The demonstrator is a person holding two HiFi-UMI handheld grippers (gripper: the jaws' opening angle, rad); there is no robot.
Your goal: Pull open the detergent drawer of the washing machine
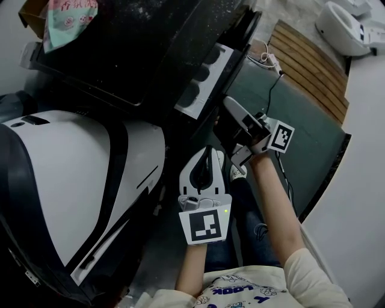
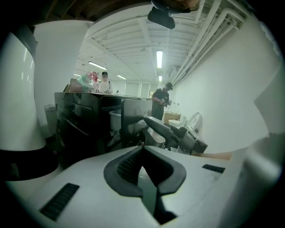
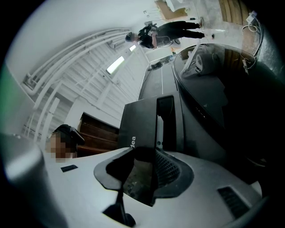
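The black washing machine (image 1: 138,54) fills the top of the head view. Its detergent drawer (image 1: 204,78) stands pulled out, with a white tray of dark compartments showing. My right gripper (image 1: 228,103) reaches up to the drawer's outer end. In the right gripper view the drawer's black front panel (image 3: 144,124) sits between the jaws, and the right gripper (image 3: 144,153) is shut on it. My left gripper (image 1: 209,150) hangs lower, short of the drawer, touching nothing. The left gripper (image 2: 143,147) has its tips together and empty, and the drawer (image 2: 129,118) lies ahead of it.
A big white appliance (image 1: 72,168) stands at the left. A wooden slatted board (image 1: 313,66) and a cable with a power strip (image 1: 274,60) lie on the green floor at the right. A box with a bag (image 1: 66,18) rests on the machine's top.
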